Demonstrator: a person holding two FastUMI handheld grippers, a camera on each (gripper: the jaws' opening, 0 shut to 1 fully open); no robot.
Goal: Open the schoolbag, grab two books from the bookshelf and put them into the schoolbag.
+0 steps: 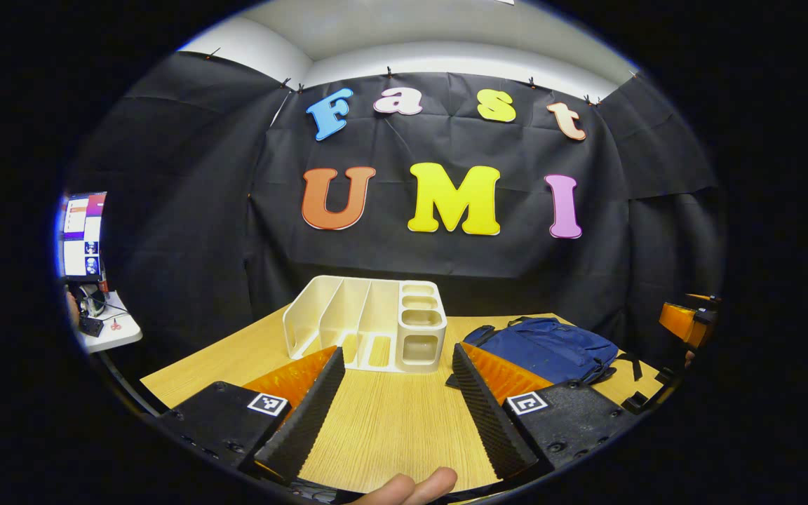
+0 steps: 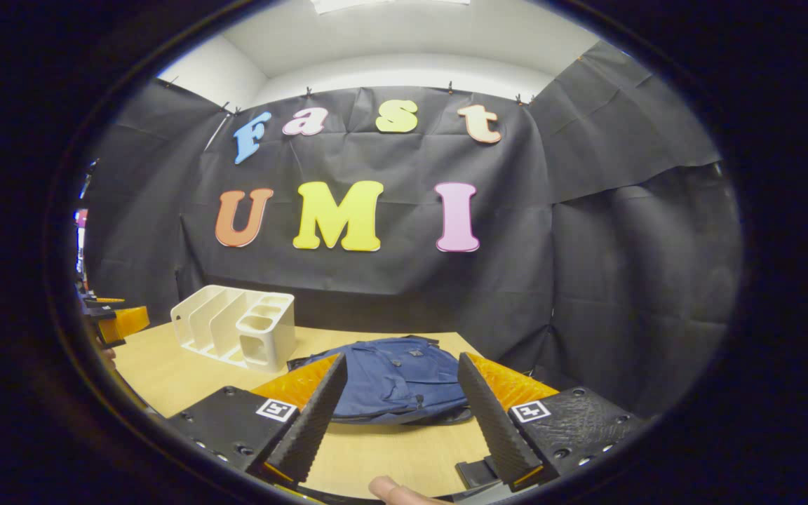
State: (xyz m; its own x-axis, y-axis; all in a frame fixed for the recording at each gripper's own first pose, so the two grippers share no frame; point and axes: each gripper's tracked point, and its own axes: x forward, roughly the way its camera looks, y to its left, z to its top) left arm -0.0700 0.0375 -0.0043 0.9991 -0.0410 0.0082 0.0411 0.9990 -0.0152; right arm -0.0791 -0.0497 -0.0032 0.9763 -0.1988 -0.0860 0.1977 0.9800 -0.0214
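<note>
A wooden worktop stands in front of a black cloth wall. On it, a white bookshelf sits toward the back, its slots holding no books. Just to its right lies a blue schoolbag, flat and closed. The left gripper hovers above the worktop facing the bookshelf, its fingers apart and holding nothing. The right gripper hovers facing the schoolbag, fingers also apart and holding nothing. A fingertip shows at each view's bottom edge.
</note>
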